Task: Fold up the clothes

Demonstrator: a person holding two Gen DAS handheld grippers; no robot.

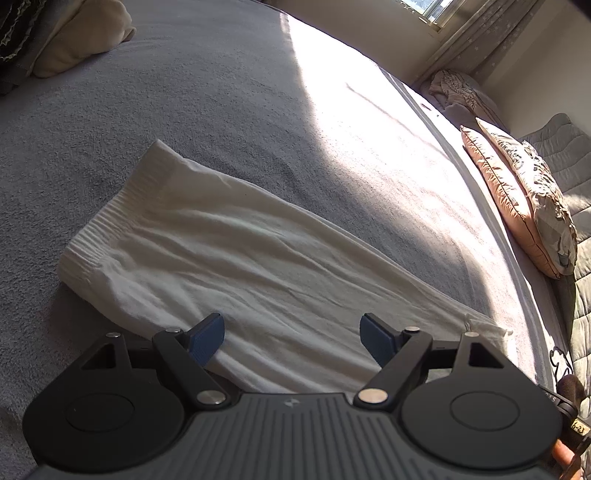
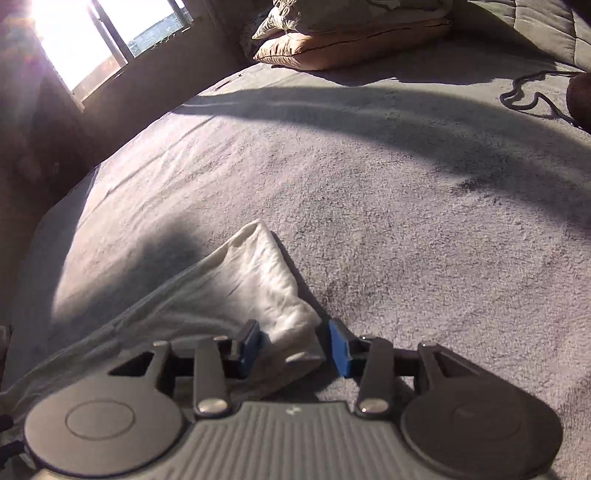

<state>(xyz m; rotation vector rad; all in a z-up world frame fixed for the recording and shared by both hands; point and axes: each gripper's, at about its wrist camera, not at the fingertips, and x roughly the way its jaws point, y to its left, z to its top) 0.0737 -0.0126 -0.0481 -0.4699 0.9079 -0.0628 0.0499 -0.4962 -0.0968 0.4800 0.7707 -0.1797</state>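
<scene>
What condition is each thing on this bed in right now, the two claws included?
White garment: lying flat and wrinkled on the bed, ribbed waistband end away from the claws.
Left claw: open, hovering over the garment, gripping nothing.
Right claw: partly open, a garment corner between its pads, not pinched.
Pillows: propped up at the bed's edge.
Window: sunlit.

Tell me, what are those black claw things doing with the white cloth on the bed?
A person holds two grippers to fold clothes. A white garment lies spread on the grey bed cover. The left gripper hangs open above its middle, gripping nothing. The right gripper has the garment's end corner between its blue pads, but the right pad is not touching the cloth. Nothing looks folded over yet.
</scene>
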